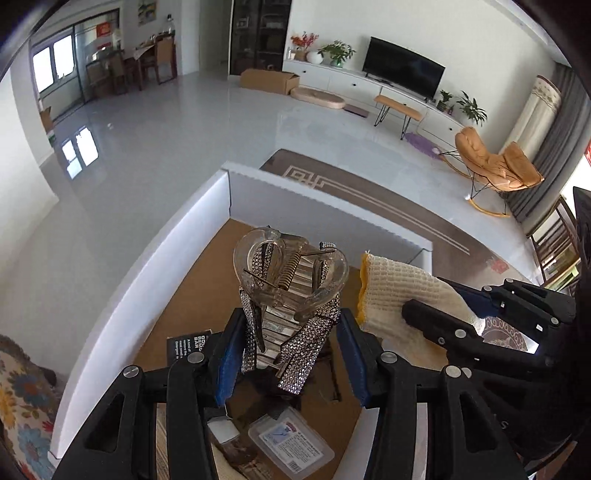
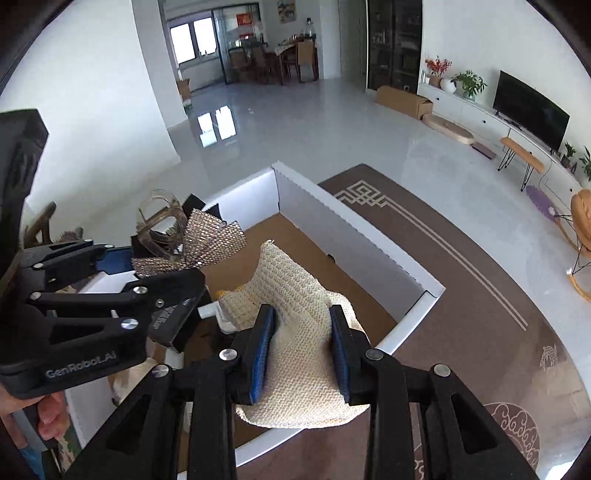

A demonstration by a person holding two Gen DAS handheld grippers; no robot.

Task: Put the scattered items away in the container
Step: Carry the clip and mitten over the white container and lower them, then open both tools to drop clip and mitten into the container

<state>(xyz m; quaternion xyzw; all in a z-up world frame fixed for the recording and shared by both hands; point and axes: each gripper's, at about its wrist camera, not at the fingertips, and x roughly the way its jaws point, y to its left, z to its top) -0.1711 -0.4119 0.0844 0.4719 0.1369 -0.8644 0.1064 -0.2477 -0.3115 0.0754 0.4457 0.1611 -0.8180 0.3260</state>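
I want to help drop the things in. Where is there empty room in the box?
The bare brown floor of the box along its far wall and left wall is free. The near end is crowded: a black card, a clear plastic case and a small bottle lie there, below the hair clip and the glove.

Living room surroundings, seen from both wrist views.

Glossy pale floor [image 1: 155, 147]; brown rug [image 2: 461, 295] with cream line border; dark television [image 1: 404, 66] on a long white low cabinet [image 1: 332, 79]; potted plant [image 1: 337, 51] and red flowers [image 1: 303, 40] on that cabinet; cardboard box [image 1: 269, 80] on the floor beside a dark display cabinet [image 1: 260, 35]; tan bench [image 1: 397, 107] with black hairpin legs; orange rocking chair [image 1: 495, 166] near grey curtains [image 1: 550, 147]; wooden dining table and chairs [image 2: 284, 55] by the far windows [image 2: 194, 40].
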